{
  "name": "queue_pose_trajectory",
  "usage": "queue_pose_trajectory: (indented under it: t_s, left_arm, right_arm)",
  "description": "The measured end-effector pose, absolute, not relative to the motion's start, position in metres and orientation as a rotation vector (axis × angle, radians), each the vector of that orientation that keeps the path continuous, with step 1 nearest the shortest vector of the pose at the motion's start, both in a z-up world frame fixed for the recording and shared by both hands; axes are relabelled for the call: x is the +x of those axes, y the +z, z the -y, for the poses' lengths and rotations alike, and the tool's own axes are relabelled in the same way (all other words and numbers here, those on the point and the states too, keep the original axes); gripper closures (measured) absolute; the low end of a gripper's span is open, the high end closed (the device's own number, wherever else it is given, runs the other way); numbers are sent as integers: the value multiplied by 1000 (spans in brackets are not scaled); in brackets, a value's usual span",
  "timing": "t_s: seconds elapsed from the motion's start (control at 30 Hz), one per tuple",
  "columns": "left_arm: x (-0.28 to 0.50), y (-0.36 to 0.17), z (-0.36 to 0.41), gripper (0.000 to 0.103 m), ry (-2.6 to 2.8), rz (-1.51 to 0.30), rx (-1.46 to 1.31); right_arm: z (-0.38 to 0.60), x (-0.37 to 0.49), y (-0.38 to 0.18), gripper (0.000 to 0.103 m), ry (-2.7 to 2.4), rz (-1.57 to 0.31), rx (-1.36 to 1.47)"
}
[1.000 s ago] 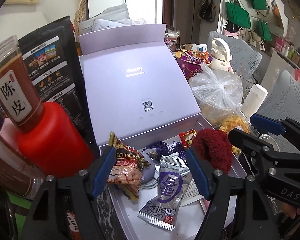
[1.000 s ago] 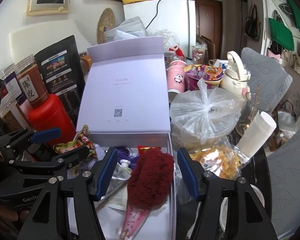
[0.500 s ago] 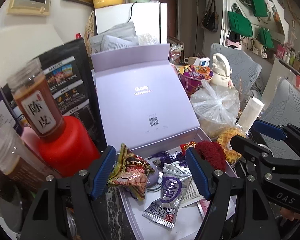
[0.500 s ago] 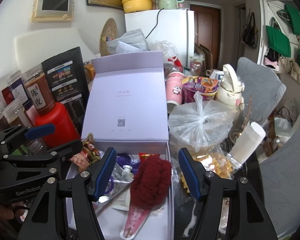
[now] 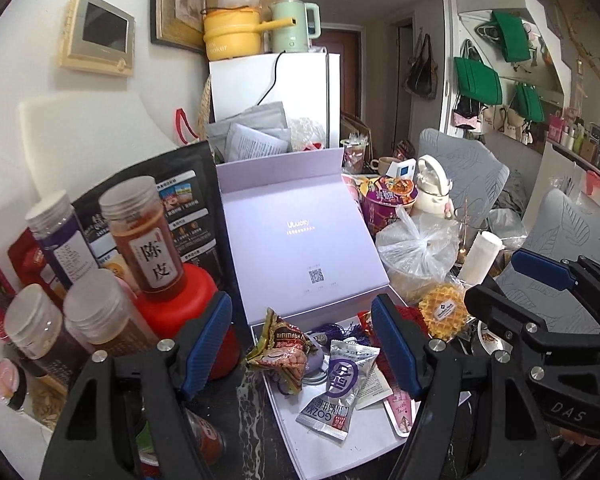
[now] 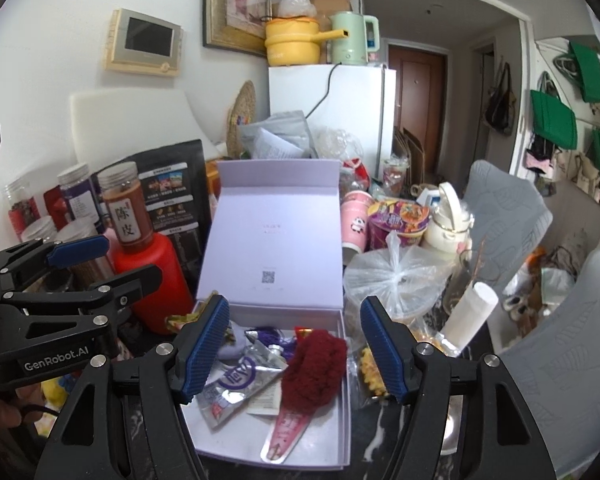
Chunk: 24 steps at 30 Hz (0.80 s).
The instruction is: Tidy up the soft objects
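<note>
An open lilac box (image 5: 332,452) stands with its lid (image 5: 300,240) upright. In it lie a peanut snack bag (image 5: 284,348), a silver sachet (image 5: 336,388) and a purple tassel. A dark red fluffy piece (image 6: 314,368) rests on a pink pouch (image 6: 284,428) at the box's right side. My left gripper (image 5: 302,346) hovers open above the near end of the box, holding nothing. My right gripper (image 6: 294,346) hangs above the box (image 6: 228,436) as well. Its jaws are opening, and the fluffy piece lies below them untouched.
Left of the box stand a red canister (image 5: 172,304), several capped jars (image 5: 144,236) and a black bag (image 5: 180,200). To its right are a tied plastic bag (image 5: 416,248), a waffle pack (image 5: 444,312), a paper roll (image 6: 468,316) and grey chairs (image 6: 508,216).
Both grippers have risen and drawn back from the box, so more of the room shows. The right jaws stand slightly wider. The things in the box have not moved.
</note>
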<state>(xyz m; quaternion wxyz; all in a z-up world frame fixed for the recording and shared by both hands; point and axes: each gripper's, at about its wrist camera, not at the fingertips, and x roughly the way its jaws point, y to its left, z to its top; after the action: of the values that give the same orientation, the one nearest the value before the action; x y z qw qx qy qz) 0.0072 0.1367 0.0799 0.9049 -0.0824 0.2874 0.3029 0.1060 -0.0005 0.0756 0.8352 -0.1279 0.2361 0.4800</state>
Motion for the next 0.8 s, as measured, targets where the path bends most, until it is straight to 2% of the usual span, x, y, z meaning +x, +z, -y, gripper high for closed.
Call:
queue_pose_trajectory:
  t_s: [0.1,0.17,0.2,0.73,0.8]
  left_arm:
    - [-5,88,-130,31,626,-575,-169]
    - [-12,90,-126,21,626,-566,-170]
    - [-17,92,-123,20,629,-556,-168]
    - [-75,106,-83,19,647,-492,-142]
    - [-80,103,-79,11,649,-495,-151]
  right_arm:
    - [9,95,82,30,1018,-477,-267]
    - [15,87,85,30,1018,-465,-267]
    - [18,82,86,29,1018,-458,-267]
    - [67,31,93,15,970,-392,-243]
    - [73,24,90,14,964,-393,-243]
